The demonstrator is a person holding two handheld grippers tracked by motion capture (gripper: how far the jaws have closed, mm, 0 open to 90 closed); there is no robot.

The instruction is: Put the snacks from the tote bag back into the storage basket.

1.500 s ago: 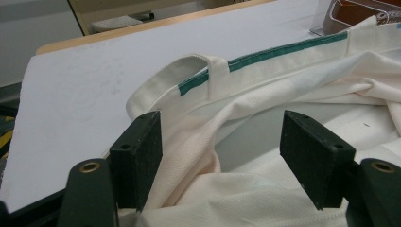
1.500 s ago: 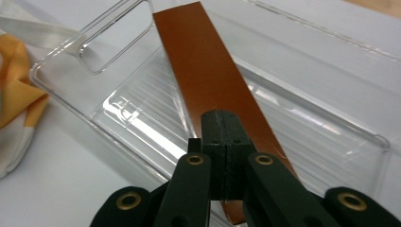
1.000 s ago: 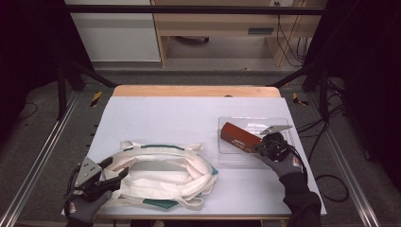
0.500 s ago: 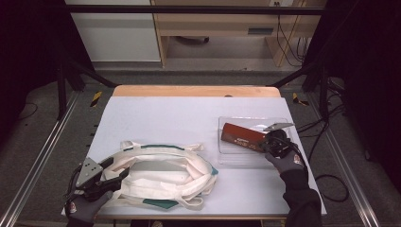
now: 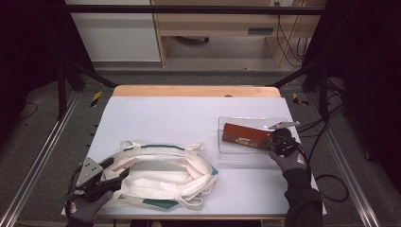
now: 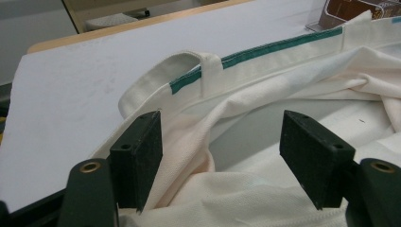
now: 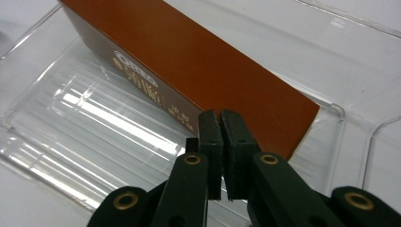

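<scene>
A cream tote bag (image 5: pixel 165 170) with green trim lies bunched at the table's front left. My left gripper (image 5: pixel 111 177) is at its left end. In the left gripper view that gripper (image 6: pixel 222 146) is open, with folds of the tote bag (image 6: pixel 283 80) lying between its two pads. A brown box (image 5: pixel 246 136) with pale lettering rests in a clear plastic tray (image 5: pixel 231 156) at the right. My right gripper (image 5: pixel 273 142) is at the box's right end. In the right gripper view the right gripper (image 7: pixel 221 137) is shut, pads pressed together just in front of the brown box (image 7: pixel 189 71), with nothing between them.
The clear tray's ribbed floor (image 7: pixel 94 137) and raised rim surround the box. A wooden strip (image 5: pixel 196 91) edges the table's far side. Metal frame rails run along both sides, and cables (image 5: pixel 331 179) trail on the floor at the right.
My right gripper has edged slightly away from the person, along the box's right end. The left gripper and the bag have hardly moved.
</scene>
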